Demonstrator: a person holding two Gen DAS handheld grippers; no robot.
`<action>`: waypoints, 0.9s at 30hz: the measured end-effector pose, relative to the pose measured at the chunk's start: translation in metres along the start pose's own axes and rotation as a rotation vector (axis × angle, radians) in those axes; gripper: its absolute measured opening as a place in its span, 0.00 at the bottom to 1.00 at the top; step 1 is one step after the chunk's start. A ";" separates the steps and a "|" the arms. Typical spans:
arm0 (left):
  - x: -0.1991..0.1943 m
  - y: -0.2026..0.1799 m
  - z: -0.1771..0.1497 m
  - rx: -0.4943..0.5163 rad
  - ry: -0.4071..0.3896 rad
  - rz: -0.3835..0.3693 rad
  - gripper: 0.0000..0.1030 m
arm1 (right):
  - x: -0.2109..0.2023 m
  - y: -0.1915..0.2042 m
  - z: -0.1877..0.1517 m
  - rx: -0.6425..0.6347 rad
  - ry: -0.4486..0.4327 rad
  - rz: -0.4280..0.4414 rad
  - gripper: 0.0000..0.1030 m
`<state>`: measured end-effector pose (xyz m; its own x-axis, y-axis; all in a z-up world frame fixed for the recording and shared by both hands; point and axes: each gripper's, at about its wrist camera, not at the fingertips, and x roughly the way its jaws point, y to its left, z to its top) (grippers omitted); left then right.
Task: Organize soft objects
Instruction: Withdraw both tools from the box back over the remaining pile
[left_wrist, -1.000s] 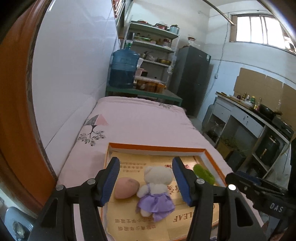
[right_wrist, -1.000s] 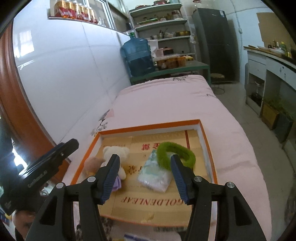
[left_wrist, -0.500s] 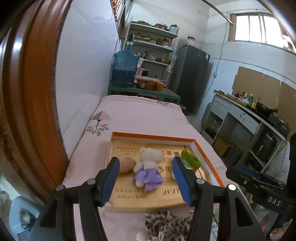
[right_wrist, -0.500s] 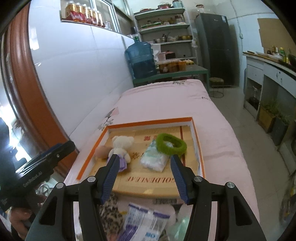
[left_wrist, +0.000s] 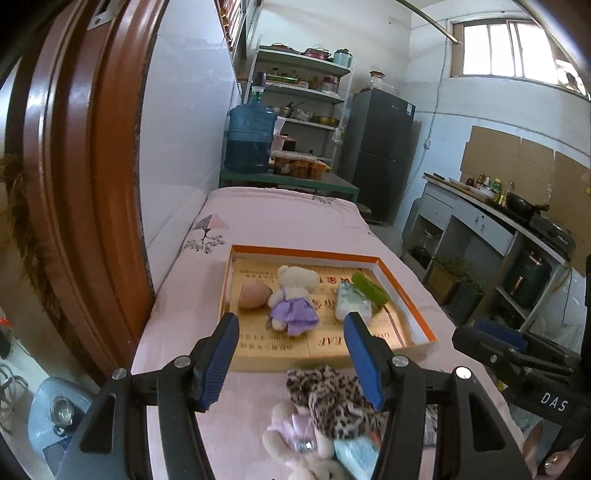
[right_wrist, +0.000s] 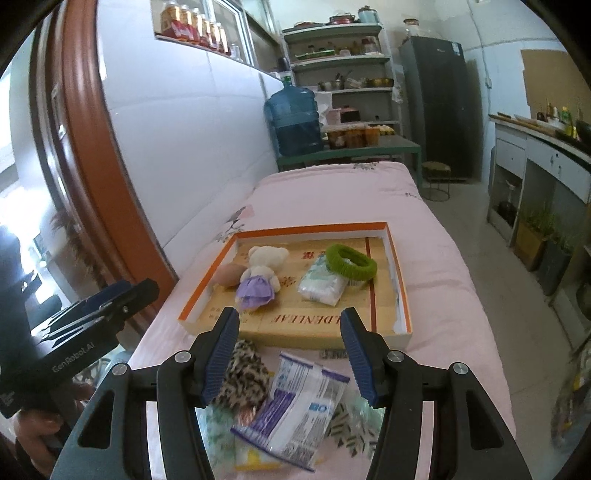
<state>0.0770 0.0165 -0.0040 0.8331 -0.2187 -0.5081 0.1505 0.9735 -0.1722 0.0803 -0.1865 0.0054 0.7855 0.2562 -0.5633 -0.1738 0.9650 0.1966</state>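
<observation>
My left gripper (left_wrist: 290, 356): jaws spread, holding nothing, above the leopard cloth (left_wrist: 332, 395).
My right gripper (right_wrist: 288, 354): jaws spread, empty, over the plastic packet (right_wrist: 295, 406).
Tray (right_wrist: 400, 280): on the pink bed (right_wrist: 332, 195); holds teddy bear (right_wrist: 260, 275), green ring (right_wrist: 351, 262), wipes pack (right_wrist: 321, 284).

Far ahead of the fingers a blue water jug (left_wrist: 251, 138) stands on a green bench (left_wrist: 291, 182), with jars (left_wrist: 299, 168) just beside it. Behind them rises a shelf rack (left_wrist: 306, 92) of pots, and right of it a dark fridge (left_wrist: 382, 155). Off to the right a worktop (left_wrist: 495, 218) carries bottles and a pan. A brown door frame (left_wrist: 81, 184) fills the left.
</observation>
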 end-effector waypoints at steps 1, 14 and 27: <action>-0.002 0.000 -0.003 -0.001 -0.001 0.005 0.57 | -0.003 0.002 -0.003 -0.005 0.000 0.000 0.57; -0.018 -0.002 -0.041 -0.027 0.009 0.008 0.57 | -0.017 0.008 -0.034 -0.040 0.021 -0.001 0.57; -0.017 0.003 -0.068 -0.037 0.053 -0.019 0.57 | -0.011 -0.018 -0.057 0.018 0.070 -0.041 0.57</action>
<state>0.0267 0.0183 -0.0534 0.8007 -0.2417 -0.5482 0.1459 0.9661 -0.2128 0.0411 -0.2036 -0.0373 0.7483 0.2204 -0.6257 -0.1311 0.9737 0.1863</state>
